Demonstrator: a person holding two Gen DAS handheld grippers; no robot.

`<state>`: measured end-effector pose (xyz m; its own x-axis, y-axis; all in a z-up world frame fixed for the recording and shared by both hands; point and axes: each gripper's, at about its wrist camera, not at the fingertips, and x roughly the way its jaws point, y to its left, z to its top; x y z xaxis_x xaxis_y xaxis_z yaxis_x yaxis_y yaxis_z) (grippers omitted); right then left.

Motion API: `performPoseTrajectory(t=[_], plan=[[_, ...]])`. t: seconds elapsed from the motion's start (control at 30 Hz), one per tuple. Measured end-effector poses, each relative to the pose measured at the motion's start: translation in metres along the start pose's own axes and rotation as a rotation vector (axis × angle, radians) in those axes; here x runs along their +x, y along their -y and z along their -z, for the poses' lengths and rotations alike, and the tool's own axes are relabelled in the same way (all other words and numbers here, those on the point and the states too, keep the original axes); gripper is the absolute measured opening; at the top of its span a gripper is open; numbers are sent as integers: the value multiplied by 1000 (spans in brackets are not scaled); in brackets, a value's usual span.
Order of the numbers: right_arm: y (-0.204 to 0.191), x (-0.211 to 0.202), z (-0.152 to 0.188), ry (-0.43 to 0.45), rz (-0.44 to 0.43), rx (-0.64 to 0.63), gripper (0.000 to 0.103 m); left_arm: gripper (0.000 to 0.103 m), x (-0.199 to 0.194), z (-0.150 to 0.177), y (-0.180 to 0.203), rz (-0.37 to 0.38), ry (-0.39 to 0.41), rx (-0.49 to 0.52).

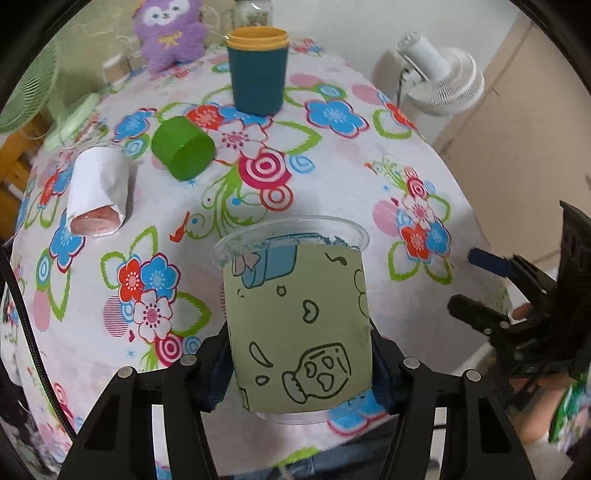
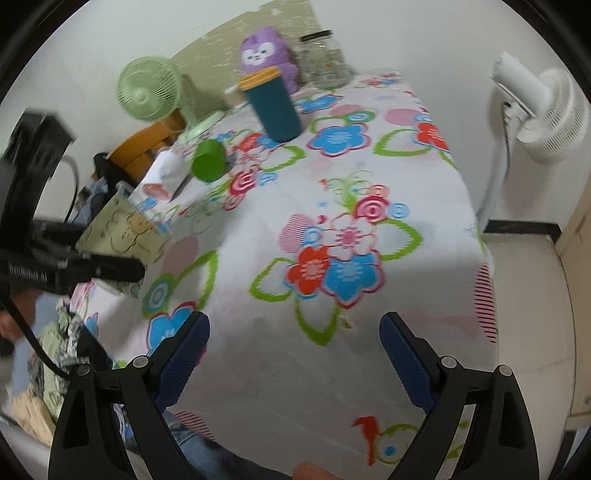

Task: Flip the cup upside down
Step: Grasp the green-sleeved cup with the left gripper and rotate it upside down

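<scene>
It was a home room: a floral tablecloth (image 2: 369,177), a purple plush toy (image 1: 168,31) at 11 o'clock, a white fan (image 2: 546,114) at 2.

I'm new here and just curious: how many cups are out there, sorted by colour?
Pale green printed cup, held in the left tool: 1
Teal cup with yellow rim, upright: 1
Bright green cup, on its side: 1
White-wrapped cup, on its side: 1
Total: 4
</scene>
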<state>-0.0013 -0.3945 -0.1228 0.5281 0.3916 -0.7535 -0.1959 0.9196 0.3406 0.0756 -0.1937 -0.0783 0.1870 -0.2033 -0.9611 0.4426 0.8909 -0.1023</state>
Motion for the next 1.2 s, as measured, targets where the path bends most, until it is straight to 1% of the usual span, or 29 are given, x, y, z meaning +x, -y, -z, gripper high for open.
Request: performPoseTrajectory(t=[0.13, 0.23, 0.3, 0.43, 0.57, 0.67, 0.8, 0.87, 1.07, 1.2], plan=[[-15, 4, 4, -1, -25, -62, 95, 63, -3, -7, -2, -8, -113, 53], [-24, 7, 7, -2, -43, -91, 95, 63, -5, -12, -2, -48, -201, 104], [-29, 9, 8, -4, -66, -107, 95, 63, -2, -14, -3, -61, -260, 123], [-39, 12, 12, -1, -93, -141, 95, 63, 12, -14, -4, -93, -421, 163], [-46, 16, 15, -1, -120, -160, 95, 63, 30, -9, -6, -135, -562, 196], [-50, 20, 17, -3, -124, -171, 95, 63, 43, -5, -6, -156, -651, 209], [-55, 22, 19, 2, -131, -189, 94, 63, 58, -2, -3, -194, -710, 242], [-57, 23, 20, 7, -140, -195, 94, 64, 66, -5, 1, -211, -728, 250], [-62, 24, 22, 18, -145, -217, 95, 64, 68, -23, 2, -220, -718, 266], [-63, 26, 21, 18, -149, -224, 94, 64, 68, -22, 2, -225, -712, 273]])
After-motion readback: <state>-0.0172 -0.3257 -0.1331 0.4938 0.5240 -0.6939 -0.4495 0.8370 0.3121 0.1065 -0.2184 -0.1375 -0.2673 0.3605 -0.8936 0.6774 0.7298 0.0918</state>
